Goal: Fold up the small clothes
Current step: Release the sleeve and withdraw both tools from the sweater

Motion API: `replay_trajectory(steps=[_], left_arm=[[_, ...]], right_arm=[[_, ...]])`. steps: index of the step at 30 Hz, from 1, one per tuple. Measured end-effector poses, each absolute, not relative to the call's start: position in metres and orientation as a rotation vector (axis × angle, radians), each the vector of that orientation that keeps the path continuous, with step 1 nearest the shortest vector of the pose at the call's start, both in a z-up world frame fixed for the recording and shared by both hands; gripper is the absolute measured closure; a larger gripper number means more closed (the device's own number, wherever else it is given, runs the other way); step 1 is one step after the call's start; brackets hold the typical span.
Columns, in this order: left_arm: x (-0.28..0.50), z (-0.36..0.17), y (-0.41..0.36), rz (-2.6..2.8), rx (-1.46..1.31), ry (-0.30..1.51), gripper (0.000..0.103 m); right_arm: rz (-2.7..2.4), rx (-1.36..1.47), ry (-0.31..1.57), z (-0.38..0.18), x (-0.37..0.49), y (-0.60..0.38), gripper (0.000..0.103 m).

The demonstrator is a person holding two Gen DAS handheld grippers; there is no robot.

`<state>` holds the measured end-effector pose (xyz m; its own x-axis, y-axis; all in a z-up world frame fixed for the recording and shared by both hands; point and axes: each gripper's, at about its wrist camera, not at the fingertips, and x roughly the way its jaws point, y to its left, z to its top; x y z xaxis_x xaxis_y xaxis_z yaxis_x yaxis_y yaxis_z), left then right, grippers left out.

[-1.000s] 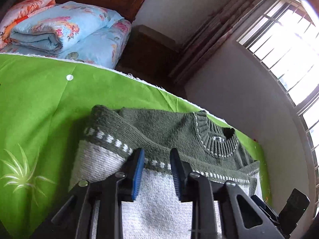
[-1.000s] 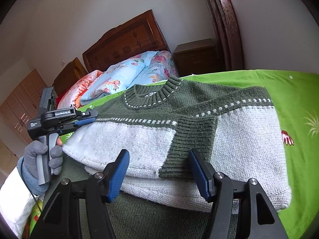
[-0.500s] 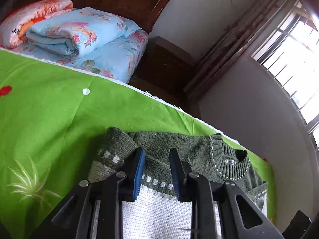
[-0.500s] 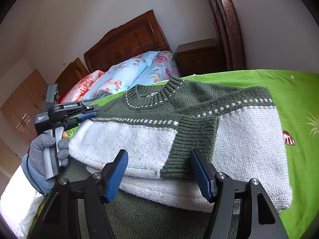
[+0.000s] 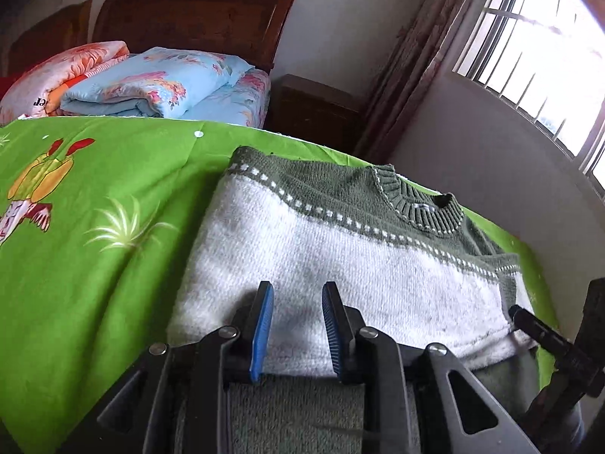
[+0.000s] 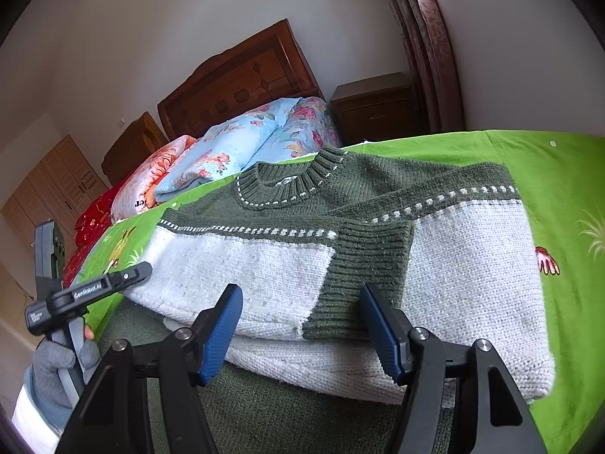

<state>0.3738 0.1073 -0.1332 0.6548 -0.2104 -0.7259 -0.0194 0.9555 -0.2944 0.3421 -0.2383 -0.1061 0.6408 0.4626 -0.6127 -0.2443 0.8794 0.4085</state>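
A green and white knit sweater lies on a green printed sheet, both sleeves folded in across its chest. It also shows in the right wrist view, with a ribbed green cuff on top. My left gripper is open and empty, just above the sweater's lower white band. It also shows in the right wrist view, by the sweater's left edge. My right gripper is open wide and empty, in front of the folded sleeves. Its body shows at the left wrist view's right edge.
Folded floral quilts are stacked on a bed with a wooden headboard behind the sheet. A dark nightstand and curtains stand by the window wall. The sheet extends right of the sweater.
My left gripper has pulled back down the sweater from the green yoke to the white band, staying open. My right gripper has barely moved.
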Motion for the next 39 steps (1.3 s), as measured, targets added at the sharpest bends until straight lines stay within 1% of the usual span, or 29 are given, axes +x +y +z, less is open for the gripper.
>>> replay_trajectory(steps=[9,12,16,19,23,24,27,29,33,39], left_arm=[[0.371,-0.134,0.105,-0.128,-0.241,0.878,0.076],[0.345,-0.115,0.103,-0.119,-0.232,0.853,0.076],[0.297,-0.1,0.099,-0.152,-0.115,0.858,0.076],[0.262,-0.106,0.101,-0.182,-0.067,0.889,0.075],[0.23,-0.125,0.1,-0.18,-0.006,0.912,0.075],[0.226,-0.132,0.1,-0.164,0.019,0.921,0.075],[0.216,-0.137,0.101,-0.15,0.044,0.89,0.074],[0.211,-0.138,0.1,-0.134,0.084,0.861,0.07],[0.21,-0.137,0.101,-0.109,0.085,0.861,0.064],[0.212,-0.139,0.104,-0.112,0.069,0.864,0.062]], right_arm=[[0.411,0.251,0.799,-0.105,0.346,-0.229,0.0],[0.38,0.144,0.871,-0.097,0.343,-0.216,0.0],[0.392,0.092,0.924,-0.083,0.309,-0.209,0.0],[0.406,-0.021,0.938,-0.088,0.274,-0.201,0.0],[0.367,-0.178,0.992,-0.118,0.237,-0.195,0.0],[0.358,-0.197,0.969,-0.122,0.229,-0.199,0.0],[0.336,-0.154,0.958,-0.126,0.215,-0.214,0.0],[0.316,-0.135,0.952,-0.128,0.208,-0.223,0.0],[0.303,-0.143,0.945,-0.13,0.2,-0.23,0.0],[0.291,-0.147,0.946,-0.13,0.193,-0.231,0.0]])
